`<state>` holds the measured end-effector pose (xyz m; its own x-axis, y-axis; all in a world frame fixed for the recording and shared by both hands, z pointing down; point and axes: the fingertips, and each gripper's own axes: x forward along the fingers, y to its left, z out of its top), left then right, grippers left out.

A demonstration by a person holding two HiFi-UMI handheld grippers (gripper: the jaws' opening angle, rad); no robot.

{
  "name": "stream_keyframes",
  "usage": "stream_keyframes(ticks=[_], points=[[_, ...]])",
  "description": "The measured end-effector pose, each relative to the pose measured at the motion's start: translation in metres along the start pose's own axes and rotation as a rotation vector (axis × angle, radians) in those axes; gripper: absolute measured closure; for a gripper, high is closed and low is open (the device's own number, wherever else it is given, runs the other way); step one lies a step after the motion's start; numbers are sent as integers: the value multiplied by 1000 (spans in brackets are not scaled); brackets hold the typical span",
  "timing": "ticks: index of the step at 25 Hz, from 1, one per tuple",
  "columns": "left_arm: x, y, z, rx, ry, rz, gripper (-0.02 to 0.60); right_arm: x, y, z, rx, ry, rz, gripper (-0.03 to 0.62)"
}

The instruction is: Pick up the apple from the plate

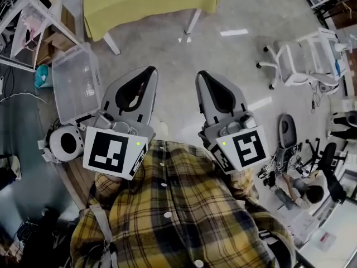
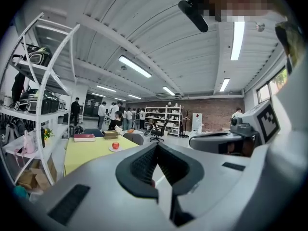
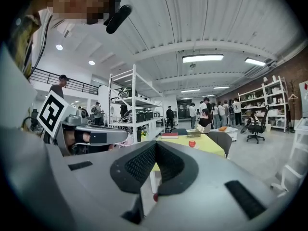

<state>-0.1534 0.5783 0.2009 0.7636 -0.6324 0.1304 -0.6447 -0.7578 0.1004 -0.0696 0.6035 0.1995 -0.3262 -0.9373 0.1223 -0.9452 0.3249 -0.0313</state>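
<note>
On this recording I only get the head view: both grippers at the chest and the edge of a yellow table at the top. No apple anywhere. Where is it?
Observer: The left gripper view shows the apple sitting on a plate on the yellow table, some way ahead.
Operator: Anything else on that table?
Observer: A red book lies on it, farther back than the plate in the right gripper view.
Operator: Anyone close to it?
Observer: A group of people stands beyond the table's far end.
</note>
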Motion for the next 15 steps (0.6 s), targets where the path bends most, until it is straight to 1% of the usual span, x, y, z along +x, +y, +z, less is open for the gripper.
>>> stream_keyframes(ticks=[3,7,11,15], points=[[7,4,-4,8,16,3,575,6,-9,-5,13,3,-7,599],[23,24,-2,12,19,8,575,29,-22,-7,15,17,-17,599],[48,46,3,6,15,-11,575,55,-37,-5,13,25,-39,599],[80,74,13,14,13,-38,575,94,-51,1,9,30,-48,599]])
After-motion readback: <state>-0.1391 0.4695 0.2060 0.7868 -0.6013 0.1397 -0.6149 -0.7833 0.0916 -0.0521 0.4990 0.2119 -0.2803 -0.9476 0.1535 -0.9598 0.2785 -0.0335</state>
